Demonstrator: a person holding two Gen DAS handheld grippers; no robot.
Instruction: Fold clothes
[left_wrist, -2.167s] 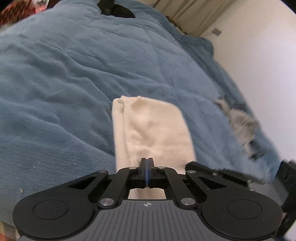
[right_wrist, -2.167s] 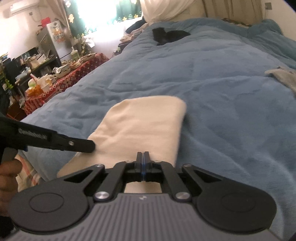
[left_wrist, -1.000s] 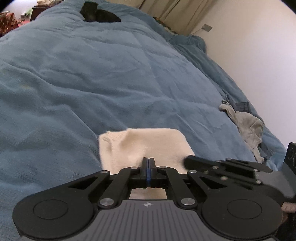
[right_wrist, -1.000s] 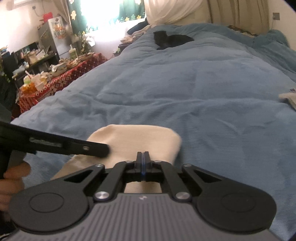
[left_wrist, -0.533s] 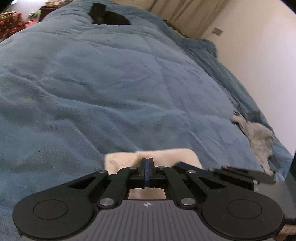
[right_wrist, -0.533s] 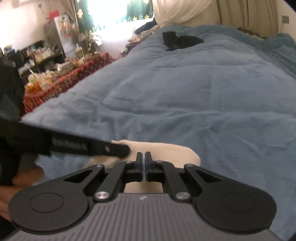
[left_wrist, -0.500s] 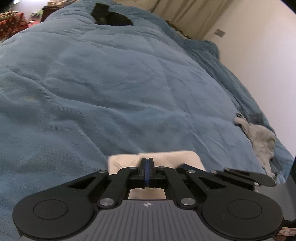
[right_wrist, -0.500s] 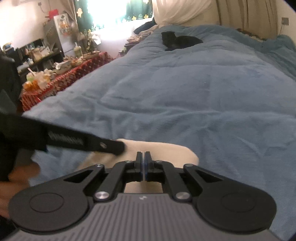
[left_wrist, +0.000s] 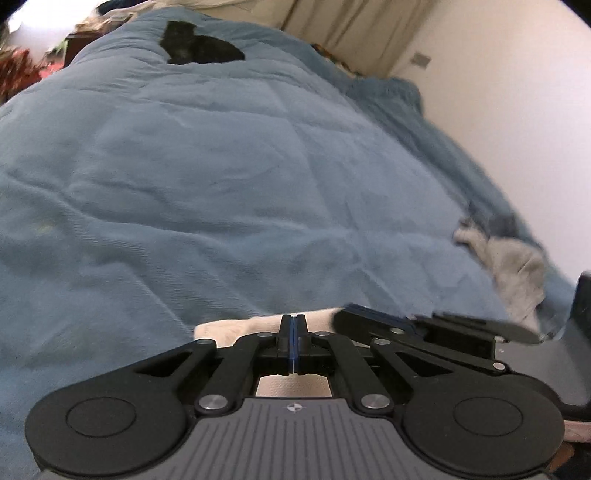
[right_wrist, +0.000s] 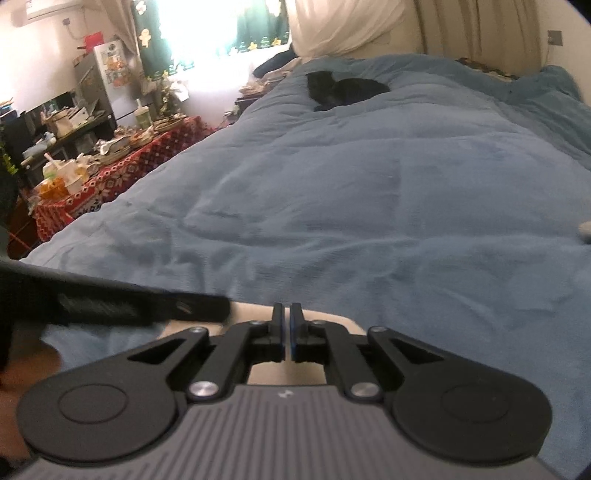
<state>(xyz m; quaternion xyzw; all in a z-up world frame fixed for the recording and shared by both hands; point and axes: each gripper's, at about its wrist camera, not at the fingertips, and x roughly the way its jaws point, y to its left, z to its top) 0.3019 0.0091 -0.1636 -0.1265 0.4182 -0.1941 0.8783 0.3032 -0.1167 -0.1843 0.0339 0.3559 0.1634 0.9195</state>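
The left gripper (left_wrist: 292, 325) is seen with its jaws pressed flat together, and the cream folded cloth (left_wrist: 236, 326) sits right under and just past the tips; whether any fabric is actually pinched can't be told, since the frame hides that spot. The right gripper (right_wrist: 287, 314) is nearly closed too, only a thin slit being left between the jaws, with the same cloth (right_wrist: 332, 317) poking out beyond them. Each gripper is caught from the side by the other camera: the right one (left_wrist: 373, 319) comes in from the right edge of the left view, the left one (right_wrist: 207, 308) from the left edge of the right view, both tips lying over the cloth.

Only a low cream strip is shown, running across both views, so its long axis can't really be judged.

A crumpled grey garment (left_wrist: 517, 266) near the wall side of the blue blanket (left_wrist: 221, 166) is shown properly by the left view only. A cluttered table with a red patterned cover (right_wrist: 122, 170), a fridge (right_wrist: 98, 77) and a bright window (right_wrist: 199, 26) are shown by the right view only. A black item (right_wrist: 343, 90) far up the bed is picked up by both (left_wrist: 199, 44)
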